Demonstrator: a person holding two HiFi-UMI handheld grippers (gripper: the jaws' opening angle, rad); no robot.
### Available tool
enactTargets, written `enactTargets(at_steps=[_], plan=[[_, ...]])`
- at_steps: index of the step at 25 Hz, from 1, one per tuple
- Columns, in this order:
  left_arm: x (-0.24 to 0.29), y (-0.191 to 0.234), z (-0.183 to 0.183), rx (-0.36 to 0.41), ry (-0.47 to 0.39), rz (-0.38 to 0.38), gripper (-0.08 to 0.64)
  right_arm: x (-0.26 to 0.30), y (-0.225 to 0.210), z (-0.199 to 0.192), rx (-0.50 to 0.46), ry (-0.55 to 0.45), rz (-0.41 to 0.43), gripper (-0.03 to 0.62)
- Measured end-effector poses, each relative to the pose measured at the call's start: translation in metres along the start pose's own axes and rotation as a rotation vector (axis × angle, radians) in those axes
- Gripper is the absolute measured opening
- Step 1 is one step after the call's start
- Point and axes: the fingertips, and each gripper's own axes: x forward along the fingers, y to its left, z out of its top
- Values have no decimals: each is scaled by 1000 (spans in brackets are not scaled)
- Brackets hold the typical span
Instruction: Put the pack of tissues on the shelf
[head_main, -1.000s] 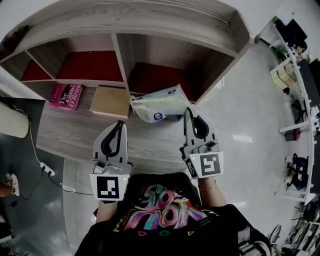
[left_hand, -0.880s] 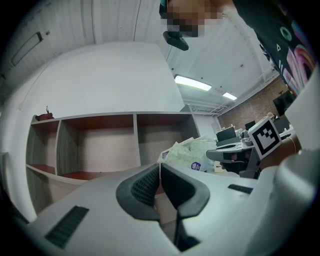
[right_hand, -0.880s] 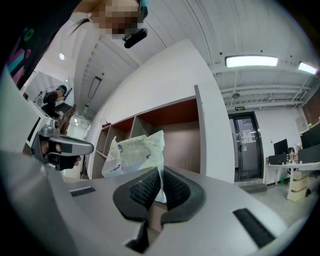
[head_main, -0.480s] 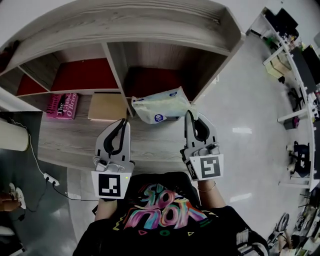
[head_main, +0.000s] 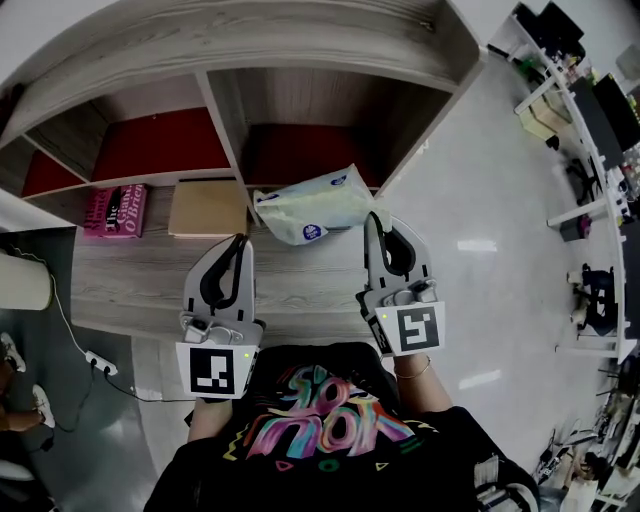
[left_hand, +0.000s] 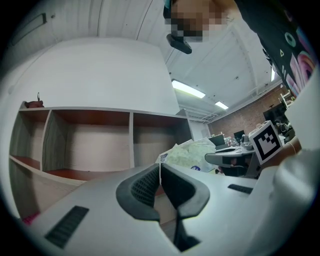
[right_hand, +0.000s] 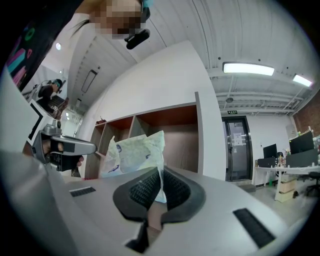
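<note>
Holding pack of tissues (head_main: 312, 205) by its rt edge, right gripper (head_main: 377, 220) has jaws pinched narrow. Pack hangs just before shelf (head_main: 222, 120) rt bay, long axis running left from jaws. Left gripper (head_main: 240, 241) closed, empty, beside it.

One pack of tissues (head_main: 310, 205), one book (head_main: 115, 210), one shelf (head_main: 250, 50), two grippers (left gripper (head_main: 240, 241), right gripper (head_main: 372, 217)).

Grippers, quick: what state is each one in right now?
Left gripper: closed, nothing between its jaws.
Right gripper: closed on the edge of the pack of tissues.
</note>
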Motion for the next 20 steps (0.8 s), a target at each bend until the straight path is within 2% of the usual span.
enactTargets(at_steps=[8, 12, 15, 16, 20], plan=[[-13, -6, -9, -5, 23, -2, 29, 10, -6, 0, -43, -6, -35, 18], [-30, -13, -9, -16, 32, 11, 29, 3, -7, -9, -90, 22, -37, 18], [-41, -16, -10, -24, 50, 21, 31, 4, -7, -10, -83, 68, -64, 18], [-40, -13, -12, -25, 53, 23, 29, 11, -7, -12, -79, 81, -71, 18], [-22, 16, -30, -44, 59, 32, 31, 59, -2, -26, -50, 13, -87, 18]])
